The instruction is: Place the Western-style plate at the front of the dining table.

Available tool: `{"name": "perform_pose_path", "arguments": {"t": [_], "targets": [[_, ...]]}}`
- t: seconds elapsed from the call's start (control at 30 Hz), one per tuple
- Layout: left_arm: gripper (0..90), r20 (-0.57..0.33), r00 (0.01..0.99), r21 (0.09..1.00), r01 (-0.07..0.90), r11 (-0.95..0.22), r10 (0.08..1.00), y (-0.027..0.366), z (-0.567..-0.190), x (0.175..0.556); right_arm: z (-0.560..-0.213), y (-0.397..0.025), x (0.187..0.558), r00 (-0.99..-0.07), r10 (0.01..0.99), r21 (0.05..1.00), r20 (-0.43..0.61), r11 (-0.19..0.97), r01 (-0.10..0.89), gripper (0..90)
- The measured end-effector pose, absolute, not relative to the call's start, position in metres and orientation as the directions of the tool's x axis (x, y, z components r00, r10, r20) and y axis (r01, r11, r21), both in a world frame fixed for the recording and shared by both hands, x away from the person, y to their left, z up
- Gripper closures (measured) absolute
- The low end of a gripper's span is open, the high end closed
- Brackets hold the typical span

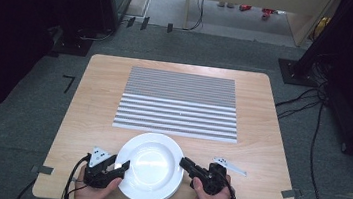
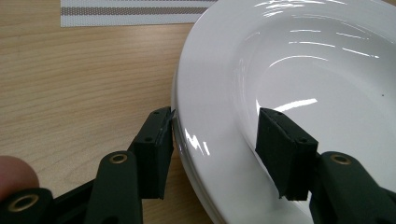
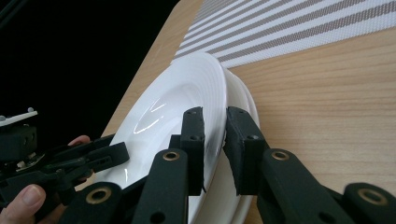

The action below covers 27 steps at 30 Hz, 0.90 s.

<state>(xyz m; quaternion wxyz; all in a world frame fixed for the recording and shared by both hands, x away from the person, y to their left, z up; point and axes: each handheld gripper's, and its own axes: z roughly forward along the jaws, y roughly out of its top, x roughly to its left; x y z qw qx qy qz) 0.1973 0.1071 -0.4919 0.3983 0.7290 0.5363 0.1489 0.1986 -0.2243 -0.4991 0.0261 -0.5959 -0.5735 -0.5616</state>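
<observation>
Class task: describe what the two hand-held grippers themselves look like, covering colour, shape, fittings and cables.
Both the left gripper and right gripper are black, each with two blocky rectangular jaws on arms with brass-coloured rivets. Each carries a grey three-cornered plate, and a black cable trails back from each.

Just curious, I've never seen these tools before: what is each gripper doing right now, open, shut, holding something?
Left gripper: open, jaws straddling the rim of the top white plate.
Right gripper: shut on the top white plate's opposite rim.

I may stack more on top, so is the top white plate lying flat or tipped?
Tipped. In the right gripper view the top plate has its rim lifted off the plate beneath, between the right gripper's jaws.
</observation>
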Motion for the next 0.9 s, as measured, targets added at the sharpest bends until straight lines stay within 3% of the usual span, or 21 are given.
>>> {"name": "perform_pose_path", "arguments": {"t": [0.13, 0.9], "targets": [[46.6, -0.216, 0.379, 0.739, 0.666, -0.103, 0.900, 0.108, -0.492, 0.198, -0.501, -0.219, 0.200, -0.284, 0.626, 0.582, 0.726, -0.339, 0.739, 78.4], [47.4, -0.330, 0.380, 0.759, 0.651, 0.004, 0.864, 0.120, -0.491, 0.199, -0.504, -0.210, 0.203, -0.452, 0.616, 0.728, 0.645, -0.315, 0.609, 78.6]]}}
